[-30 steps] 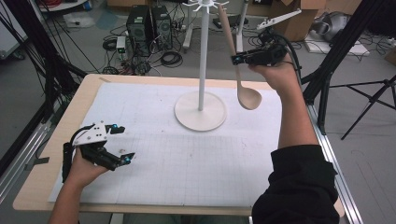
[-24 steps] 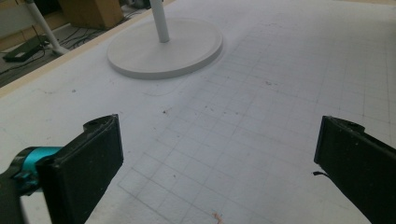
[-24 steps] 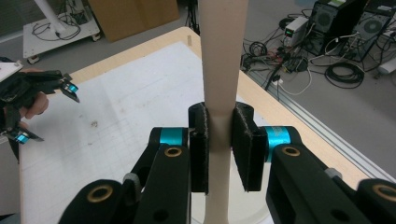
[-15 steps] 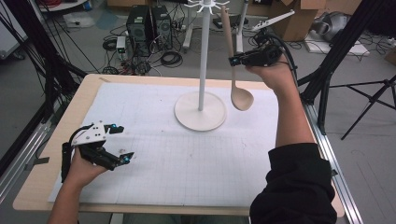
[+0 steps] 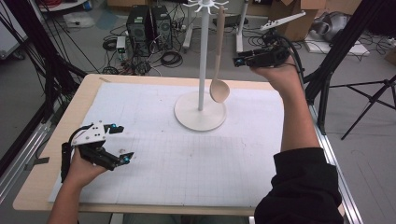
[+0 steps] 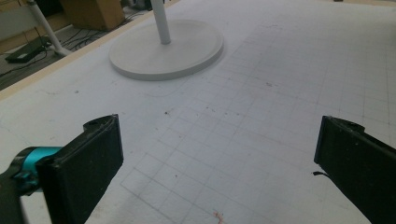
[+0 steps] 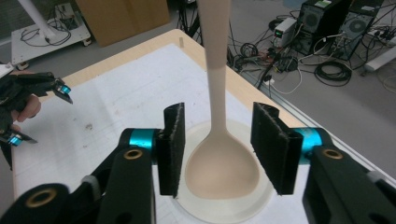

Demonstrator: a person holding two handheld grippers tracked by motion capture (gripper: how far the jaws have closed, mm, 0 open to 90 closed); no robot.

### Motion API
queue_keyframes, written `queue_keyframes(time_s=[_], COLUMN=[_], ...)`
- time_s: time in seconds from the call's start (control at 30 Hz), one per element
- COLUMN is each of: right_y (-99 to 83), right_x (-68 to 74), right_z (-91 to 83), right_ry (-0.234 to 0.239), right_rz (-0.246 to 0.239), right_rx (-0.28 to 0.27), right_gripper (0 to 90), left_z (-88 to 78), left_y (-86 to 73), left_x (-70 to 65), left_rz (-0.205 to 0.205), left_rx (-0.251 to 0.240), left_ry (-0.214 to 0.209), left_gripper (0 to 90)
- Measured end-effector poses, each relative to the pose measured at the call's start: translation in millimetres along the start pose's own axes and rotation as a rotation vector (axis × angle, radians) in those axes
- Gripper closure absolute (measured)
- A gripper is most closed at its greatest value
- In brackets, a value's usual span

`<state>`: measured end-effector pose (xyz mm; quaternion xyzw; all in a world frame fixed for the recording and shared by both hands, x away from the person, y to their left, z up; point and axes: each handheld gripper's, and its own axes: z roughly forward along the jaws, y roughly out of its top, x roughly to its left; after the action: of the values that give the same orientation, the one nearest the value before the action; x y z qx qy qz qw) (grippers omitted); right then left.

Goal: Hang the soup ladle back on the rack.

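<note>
Two grippers are at work over a table (image 5: pixel 56 140) covered with a white gridded mat (image 5: pixel 187 158). Far to the left, the left gripper (image 5: pixel 119 142) sits low above the mat in the person's left hand (image 5: pixel 84 168), its jaws spread wide with nothing between them; in the left gripper view they frame bare grid squares. Toward the middle stands a white stand (image 5: pixel 201 60), its round base (image 5: pixel 200 114) resting on the mat and its thin pole rising to a ring of hooks at the top. Just right of the pole hangs a wooden spoon (image 5: pixel 218 70), handle up at the hooks and bowl down, dangling above the base and clear of it. Right of the spoon, the right gripper (image 5: pixel 239 60) is held high and level, pointing at the handle. Its jaws have just been opening: in the right gripper view the pads stand off on either side of the spoon (image 7: pixel 219 140), the handle running up between them with a gap on both sides, so the spoon is released and hangs on its own. Behind the table lie cables and computer cases (image 5: pixel 149 23) on the floor.
</note>
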<state>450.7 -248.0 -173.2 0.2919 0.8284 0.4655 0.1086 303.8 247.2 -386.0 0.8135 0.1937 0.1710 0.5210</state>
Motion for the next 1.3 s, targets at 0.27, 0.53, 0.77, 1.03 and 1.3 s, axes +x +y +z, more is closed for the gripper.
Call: queue_keyframes(time_s=[0.27, 0.53, 0.77, 1.03, 1.3], right_y=[-10.7, -36.3, -66.9, -102.4, -129.4], right_x=[11.9, 23.6, 35.0, 52.3, 59.6], right_z=[-7.6, -16.2, -18.4, -17.5, -9.5], right_ry=[-0.002, 0.01, 0.007, 0.033, 0.054], right_rz=[-0.034, -0.056, -0.071, -0.092, -0.085], right_rx=[-0.017, -0.03, -0.016, -0.046, -0.071], right_gripper=[44.1, 34.1, 28.6, 25.1, 20.9], left_z=[0.3, 2.2, 1.4, -2.5, -1.6], left_y=[0.3, 1.7, 2.6, 2.6, 2.2], left_x=[-0.9, -2.5, -3.2, -1.5, -2.0], left_rz=[0.001, 0.009, 0.009, 0.005, -0.004], left_rx=[0.005, 0.008, 0.005, -0.007, -0.009], left_ry=[0.0, 0.0, 0.0, 0.007, 0.005], left_gripper=[1.7, 1.7, 1.7, 1.7, 1.7])
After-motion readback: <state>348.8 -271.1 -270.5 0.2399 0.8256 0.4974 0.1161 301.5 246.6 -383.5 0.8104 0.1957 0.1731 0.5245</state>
